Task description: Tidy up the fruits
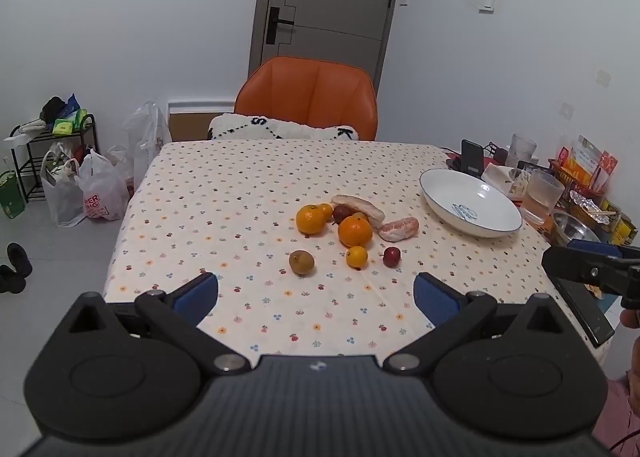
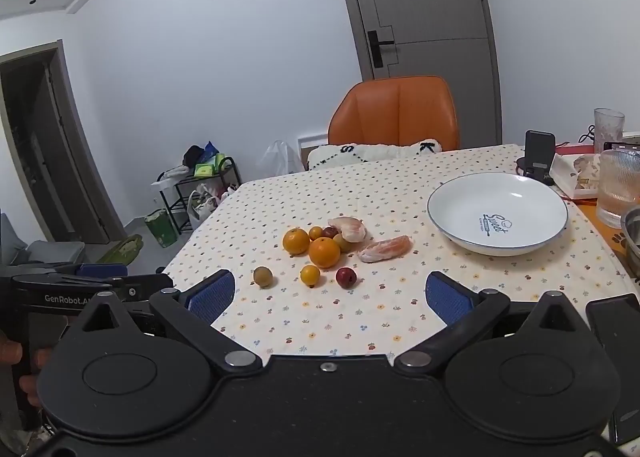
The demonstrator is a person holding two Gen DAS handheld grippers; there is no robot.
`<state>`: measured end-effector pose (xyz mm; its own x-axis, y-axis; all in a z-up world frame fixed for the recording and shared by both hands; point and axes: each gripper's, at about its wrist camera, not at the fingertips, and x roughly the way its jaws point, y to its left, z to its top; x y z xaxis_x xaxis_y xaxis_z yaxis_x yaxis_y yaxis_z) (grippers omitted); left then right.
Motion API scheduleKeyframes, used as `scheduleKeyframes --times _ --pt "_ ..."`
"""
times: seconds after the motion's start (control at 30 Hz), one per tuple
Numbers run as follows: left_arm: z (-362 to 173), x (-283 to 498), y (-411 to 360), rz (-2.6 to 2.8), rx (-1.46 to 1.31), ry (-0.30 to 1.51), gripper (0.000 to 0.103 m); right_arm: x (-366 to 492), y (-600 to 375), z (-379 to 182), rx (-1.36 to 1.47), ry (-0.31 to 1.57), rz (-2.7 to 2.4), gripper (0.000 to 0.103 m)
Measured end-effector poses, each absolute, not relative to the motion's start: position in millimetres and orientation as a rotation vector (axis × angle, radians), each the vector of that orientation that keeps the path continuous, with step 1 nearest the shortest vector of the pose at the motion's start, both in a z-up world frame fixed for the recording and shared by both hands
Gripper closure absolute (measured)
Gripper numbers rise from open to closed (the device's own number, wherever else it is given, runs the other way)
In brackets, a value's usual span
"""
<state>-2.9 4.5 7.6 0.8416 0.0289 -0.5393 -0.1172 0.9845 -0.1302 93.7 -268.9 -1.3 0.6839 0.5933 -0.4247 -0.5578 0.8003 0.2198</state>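
Observation:
A cluster of fruit lies mid-table: two oranges (image 1: 354, 231) (image 2: 324, 252), a small yellow citrus (image 1: 357, 256) (image 2: 310, 275), a red jujube (image 1: 391, 256) (image 2: 346, 277), a brownish-green fruit (image 1: 302, 262) (image 2: 263, 277) and two peeled pomelo segments (image 1: 399, 228) (image 2: 385, 249). An empty white bowl (image 1: 472, 203) (image 2: 498, 213) sits to the right of them. My left gripper (image 1: 316, 299) hovers open over the near table edge, short of the fruit. My right gripper (image 2: 330, 297) is also open and empty, equally short of the pile.
The table wears a dotted cloth (image 1: 248, 193). An orange chair (image 1: 308, 97) with a cushion stands behind it. Glasses (image 2: 618, 187), a phone on a stand (image 2: 539, 155), a metal bowl and packets crowd the right side. Bags and a rack (image 1: 52, 161) stand on the floor at left.

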Motion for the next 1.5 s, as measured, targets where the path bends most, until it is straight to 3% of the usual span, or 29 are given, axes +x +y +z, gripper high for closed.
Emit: scheduleKeyframes --times 1.5 --pt "9.2 -5.7 8.1 0.092 -0.162 0.561 0.000 98.6 -271.6 -3.8 0.102 0.534 0.663 0.000"
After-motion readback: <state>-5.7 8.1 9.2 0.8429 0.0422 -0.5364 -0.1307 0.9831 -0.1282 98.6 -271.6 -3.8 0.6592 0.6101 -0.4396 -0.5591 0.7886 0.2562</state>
